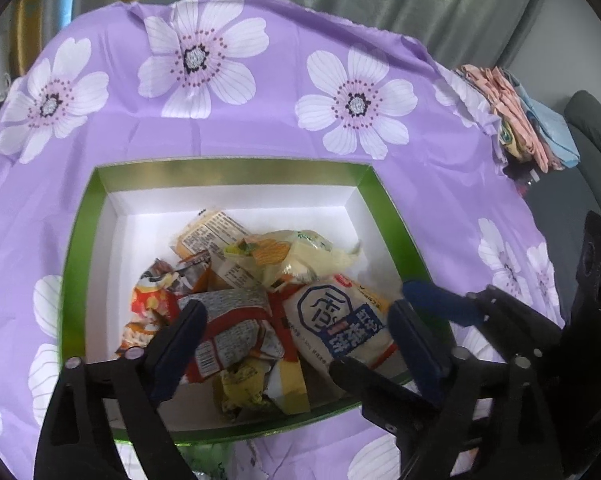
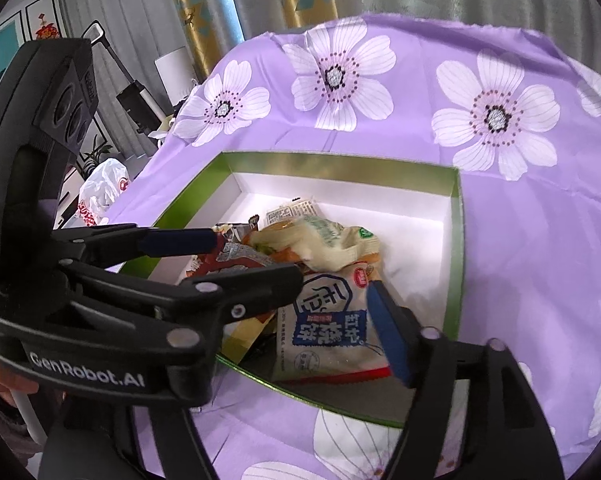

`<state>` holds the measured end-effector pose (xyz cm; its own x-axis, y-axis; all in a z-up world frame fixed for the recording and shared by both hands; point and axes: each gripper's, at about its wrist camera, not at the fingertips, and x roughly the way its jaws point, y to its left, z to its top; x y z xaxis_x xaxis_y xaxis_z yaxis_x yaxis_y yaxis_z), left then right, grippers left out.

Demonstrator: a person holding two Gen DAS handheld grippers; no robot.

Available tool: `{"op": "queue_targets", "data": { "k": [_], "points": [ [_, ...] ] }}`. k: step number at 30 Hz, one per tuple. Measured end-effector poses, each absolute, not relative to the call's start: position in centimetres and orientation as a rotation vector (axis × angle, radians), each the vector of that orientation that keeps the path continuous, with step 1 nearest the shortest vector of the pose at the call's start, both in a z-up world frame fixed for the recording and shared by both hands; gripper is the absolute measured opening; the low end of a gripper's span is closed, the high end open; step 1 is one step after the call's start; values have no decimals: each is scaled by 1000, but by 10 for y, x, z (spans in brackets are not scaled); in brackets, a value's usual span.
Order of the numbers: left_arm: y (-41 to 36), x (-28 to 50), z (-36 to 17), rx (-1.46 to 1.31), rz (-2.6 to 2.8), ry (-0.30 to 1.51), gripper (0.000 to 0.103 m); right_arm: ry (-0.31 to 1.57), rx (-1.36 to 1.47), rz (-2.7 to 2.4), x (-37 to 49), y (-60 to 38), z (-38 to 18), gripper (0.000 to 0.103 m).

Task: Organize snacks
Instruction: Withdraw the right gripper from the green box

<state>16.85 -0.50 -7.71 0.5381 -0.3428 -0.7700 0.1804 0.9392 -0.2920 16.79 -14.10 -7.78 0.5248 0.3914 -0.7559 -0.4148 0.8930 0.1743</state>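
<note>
While both tongs hang wide over the green box [image 1: 82,248], nothing is gripped | left tongs [image 1: 296,344] straddle the red-grey packet [image 1: 228,320], right tongs [image 2: 336,292] flank the white-blue pouch [image 2: 324,328] | snacks all piled in the box on the purple-clothed table [image 1: 260,132] | risk: fingers so close could clash, or snag a neighbouring wrapper and drag it out

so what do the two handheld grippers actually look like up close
Both the left gripper and the right gripper are matte black plastic with scissor-style linkage arms joined by silver rivets. The fingers carry dark blue pads. The left gripper's body bears white "GenRobot.AI" lettering and a black housing with round lenses. No cables show.
</note>
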Motion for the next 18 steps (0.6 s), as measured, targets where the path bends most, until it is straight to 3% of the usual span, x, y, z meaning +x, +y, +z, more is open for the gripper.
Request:
{"op": "queue_targets", "data": {
  "k": [9,18],
  "points": [
    [1,149,-55,-163,-298,904,101,848,-46,447,148,-146,-57,90],
    [8,114,-30,-167,-301,836,102,772,-62,430,116,-148,-29,91]
  ]
}}
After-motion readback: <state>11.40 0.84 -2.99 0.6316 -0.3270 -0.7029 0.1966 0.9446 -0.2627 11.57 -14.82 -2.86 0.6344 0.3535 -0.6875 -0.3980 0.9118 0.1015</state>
